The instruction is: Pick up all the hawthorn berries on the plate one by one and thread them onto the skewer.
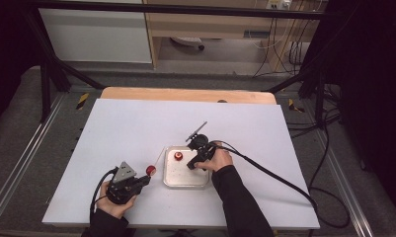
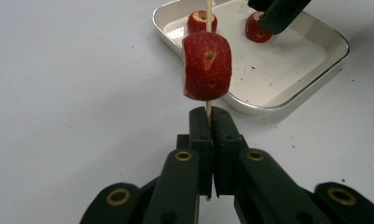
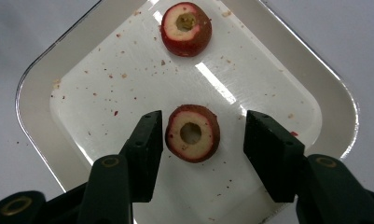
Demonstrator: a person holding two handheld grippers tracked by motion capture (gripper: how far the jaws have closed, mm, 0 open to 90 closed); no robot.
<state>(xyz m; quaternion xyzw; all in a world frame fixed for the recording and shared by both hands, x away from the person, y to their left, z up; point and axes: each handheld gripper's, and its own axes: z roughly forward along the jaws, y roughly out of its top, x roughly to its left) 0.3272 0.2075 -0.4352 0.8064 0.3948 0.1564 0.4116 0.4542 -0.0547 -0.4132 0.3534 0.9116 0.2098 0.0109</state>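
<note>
High view. A white table top (image 1: 136,133) with a wooden strip along its far edge. A shallow metal tray (image 1: 172,177) sits right of centre near the person's side. The left gripper (image 1: 145,179), held in the left hand (image 1: 117,200), lies to the left of the tray and holds a thin wooden skewer (image 1: 158,157) that slants up toward the tray's far left corner; a red fruit piece (image 1: 150,170) is threaded on it just off the gripper's tip. The right gripper (image 1: 191,165), in the right hand (image 1: 219,160), reaches over the tray's right part. One small red piece (image 1: 178,156) lies in the tray's far left area.

Left gripper view. The jaws stand pressed together on the skewer (image 2: 208,111), which rises straight from between them. The fruit piece (image 2: 207,66), red-skinned with a hole in its side, sits on the skewer just above the jaw tips. Behind it, the tray (image 2: 310,88) with two more red pieces; the other gripper's black tip (image 2: 277,14) rests at one of them.

Right gripper view. The jaws stand apart, one on either side of a cored red ring (image 3: 192,133) lying flat on the tray (image 3: 35,93); the left jaw is just beside it, the right jaw clear of it. A second cored piece (image 3: 186,29) lies farther off. Red crumbs speckle the tray floor.
</note>
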